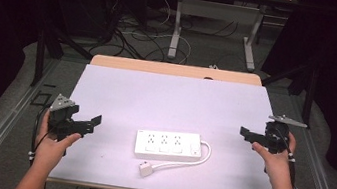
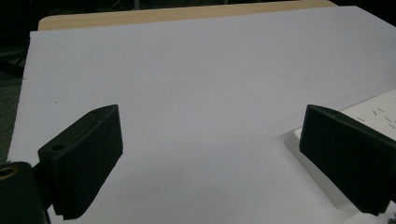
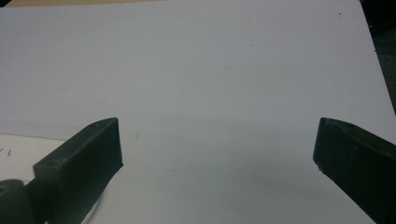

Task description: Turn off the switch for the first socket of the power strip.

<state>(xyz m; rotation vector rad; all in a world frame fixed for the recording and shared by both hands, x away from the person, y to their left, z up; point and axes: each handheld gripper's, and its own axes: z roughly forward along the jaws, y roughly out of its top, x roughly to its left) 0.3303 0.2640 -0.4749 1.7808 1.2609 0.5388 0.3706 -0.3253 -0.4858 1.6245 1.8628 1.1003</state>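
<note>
A dark room with cables on the floor lies behind a counter [image 1: 106, 90] covered by a pale sheet. Near its front edge, about midway between your hands, lies a white power strip [image 1: 168, 144] with 3 outlet groups facing up. Its white cord [image 1: 185, 163] loops out from the right end and curls back along the front to a small white plug [image 1: 145, 169], which rests just in front of the strip's left half.

Your left hand-held gripper [image 1: 93, 122] hovers at the left, jaws spread wide with nothing between them, pointing toward the strip. In the left gripper view a corner of the strip [image 2: 373, 111] shows behind the right-hand jaw. Your right hand-held gripper [image 1: 246, 133] hangs at the right edge of the counter, also wide apart and empty, well clear of the strip.

The strip looks like stiff, smooth plastic, fairly light and likely to slide on the sheet. Take it across its narrow width near one end. The cord is limp and will drag; pinch the plug by its body.
</note>
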